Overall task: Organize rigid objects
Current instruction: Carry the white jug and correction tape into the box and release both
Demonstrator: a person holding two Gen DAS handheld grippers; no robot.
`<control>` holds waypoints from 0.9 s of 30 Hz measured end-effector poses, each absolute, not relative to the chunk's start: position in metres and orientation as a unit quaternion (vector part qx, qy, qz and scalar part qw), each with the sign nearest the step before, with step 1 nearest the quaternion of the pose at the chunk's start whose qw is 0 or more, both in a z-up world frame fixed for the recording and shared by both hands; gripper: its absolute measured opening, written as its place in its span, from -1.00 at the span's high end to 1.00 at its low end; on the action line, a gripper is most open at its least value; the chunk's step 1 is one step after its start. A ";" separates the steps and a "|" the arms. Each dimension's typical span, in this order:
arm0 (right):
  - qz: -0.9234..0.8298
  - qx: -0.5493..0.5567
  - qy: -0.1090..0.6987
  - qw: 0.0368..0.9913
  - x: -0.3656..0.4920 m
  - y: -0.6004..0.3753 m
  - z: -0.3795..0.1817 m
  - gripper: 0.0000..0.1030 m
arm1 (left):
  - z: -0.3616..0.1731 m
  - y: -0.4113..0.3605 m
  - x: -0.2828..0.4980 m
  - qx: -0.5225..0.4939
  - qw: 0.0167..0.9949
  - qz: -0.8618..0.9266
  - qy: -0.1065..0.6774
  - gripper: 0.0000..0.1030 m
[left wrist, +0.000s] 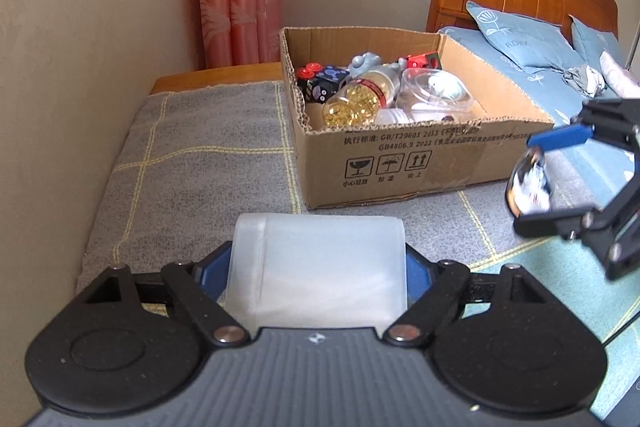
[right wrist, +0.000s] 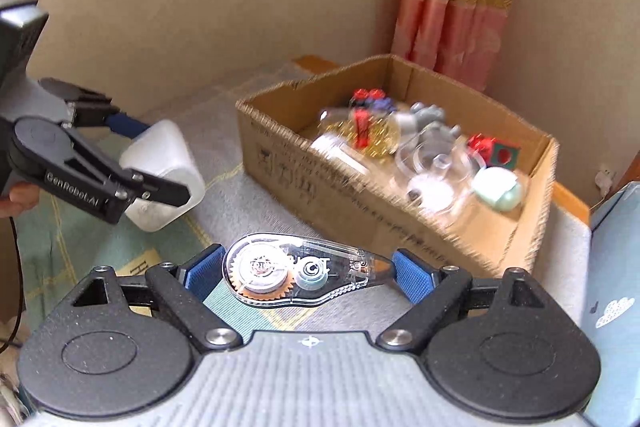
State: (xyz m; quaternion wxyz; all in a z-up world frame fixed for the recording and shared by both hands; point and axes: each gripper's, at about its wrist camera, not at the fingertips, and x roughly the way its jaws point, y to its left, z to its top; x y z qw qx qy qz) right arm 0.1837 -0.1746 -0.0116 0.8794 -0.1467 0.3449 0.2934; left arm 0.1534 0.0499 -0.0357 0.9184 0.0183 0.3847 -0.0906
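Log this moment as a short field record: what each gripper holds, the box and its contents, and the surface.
left gripper: shut on translucent white container
right gripper: shut on clear correction tape dispenser
cardboard box: open top, on the blanket, ahead of both grippers
box contents: bottle of gold beads, black dice, grey figure, clear plastic shells
surface: grey checked blanket
both held items: outside the box, not yet placed

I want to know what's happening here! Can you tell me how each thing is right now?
Left tongs: shut on the white box.
White box: held up, off the blanket.
Right tongs: shut on the tape roller.
Tape roller: held sideways, in the air.
Cardboard box: open, with toys inside.
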 end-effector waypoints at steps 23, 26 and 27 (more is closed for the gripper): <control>0.194 -0.085 0.356 0.910 0.252 -0.223 0.003 -1.00 | 0.027 0.029 0.191 0.046 0.936 -0.119 0.327 -0.60; 0.199 -0.076 0.349 0.913 0.247 -0.226 0.007 -1.00 | 0.033 0.023 0.203 0.048 0.935 -0.125 0.329 -0.60; 0.198 -0.075 0.346 0.914 0.245 -0.226 0.008 -1.00 | 0.036 0.021 0.208 0.050 0.934 -0.128 0.329 -0.60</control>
